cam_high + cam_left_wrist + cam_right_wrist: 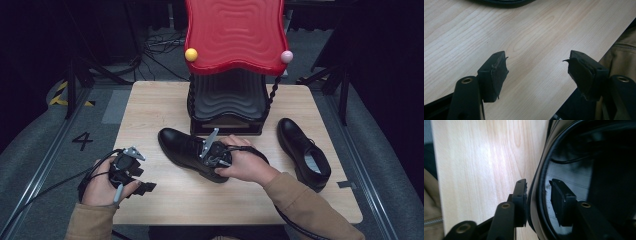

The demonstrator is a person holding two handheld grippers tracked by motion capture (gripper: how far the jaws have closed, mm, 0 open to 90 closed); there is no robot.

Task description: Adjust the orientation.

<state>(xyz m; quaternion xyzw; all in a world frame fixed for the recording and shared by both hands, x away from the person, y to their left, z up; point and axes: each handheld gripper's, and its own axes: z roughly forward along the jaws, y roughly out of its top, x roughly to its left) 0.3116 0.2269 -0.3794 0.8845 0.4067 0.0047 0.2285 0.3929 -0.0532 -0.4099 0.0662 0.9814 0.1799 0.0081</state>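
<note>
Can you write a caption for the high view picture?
Right gripper straddles a shoe's collar; left gripper waits open.

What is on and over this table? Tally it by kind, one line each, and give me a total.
Black shoes: 2 (centre, right)
Red-topped stand: 1
Ball knobs on the stand: 2 (yellow, pink)
Handheld grippers: 2 (left, right)
Total: 7

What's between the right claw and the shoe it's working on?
Nothing visible. The right claw already straddles the collar of the left shoe: one jaw outside the rim, the other inside the opening. Its pads look slightly apart from the rim, not pressing it.
</note>
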